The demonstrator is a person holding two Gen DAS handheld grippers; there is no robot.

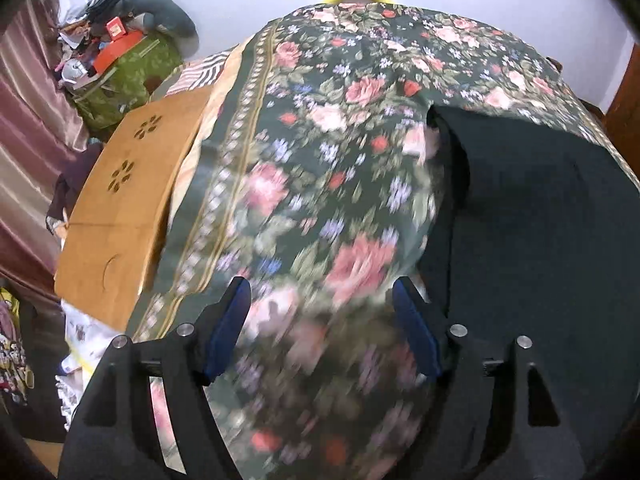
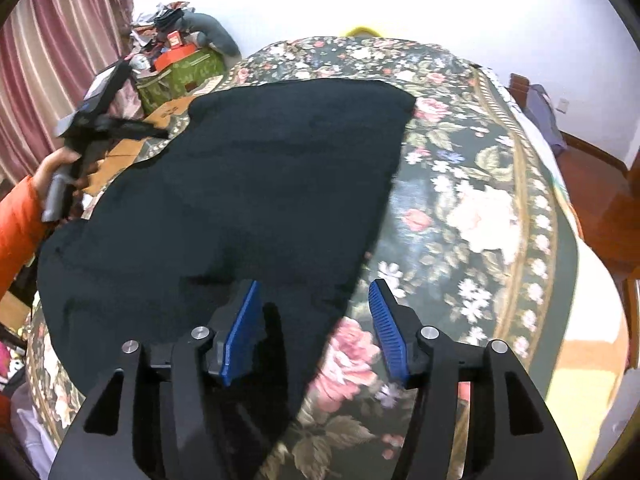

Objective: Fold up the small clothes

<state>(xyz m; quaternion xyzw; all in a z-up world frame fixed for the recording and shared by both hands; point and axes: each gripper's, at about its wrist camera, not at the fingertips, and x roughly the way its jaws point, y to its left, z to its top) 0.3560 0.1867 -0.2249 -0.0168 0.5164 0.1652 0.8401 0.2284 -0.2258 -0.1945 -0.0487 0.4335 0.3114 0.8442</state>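
Observation:
A black garment (image 2: 248, 184) lies spread flat on the floral bedspread (image 2: 472, 200). My right gripper (image 2: 314, 292) is open and empty, hovering over the garment's near right edge. In the left wrist view the garment (image 1: 532, 216) lies to the right, and my left gripper (image 1: 320, 292) is open and empty above the bare bedspread (image 1: 320, 128), left of the garment's edge. The left gripper also shows in the right wrist view (image 2: 104, 120), held up at the garment's far left side by a hand in an orange sleeve.
A wooden lap table (image 1: 120, 200) lies on the bed's left side. A green box (image 1: 128, 76) with piled clutter stands beyond it by pink curtains (image 1: 28, 120). A wooden bed frame (image 2: 600, 184) borders the right. A white wall is at the back.

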